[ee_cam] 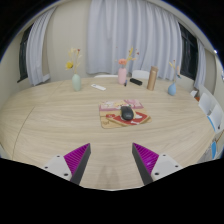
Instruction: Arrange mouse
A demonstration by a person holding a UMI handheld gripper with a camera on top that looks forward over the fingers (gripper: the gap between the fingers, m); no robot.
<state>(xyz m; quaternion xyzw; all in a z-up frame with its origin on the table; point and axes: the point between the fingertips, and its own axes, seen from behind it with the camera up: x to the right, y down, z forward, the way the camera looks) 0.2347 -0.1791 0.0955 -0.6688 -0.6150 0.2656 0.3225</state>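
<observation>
A dark mouse lies on a flat pinkish-tan mat in the middle of a round wooden table. It lies well beyond my fingertips. My gripper is open, its two purple-padded fingers spread wide over bare tabletop with nothing between them.
At the table's far side stand a pale vase with a yellow flower, a pink vase, a brown bottle and a blue cup. A small dark object lies there too. White curtains hang behind.
</observation>
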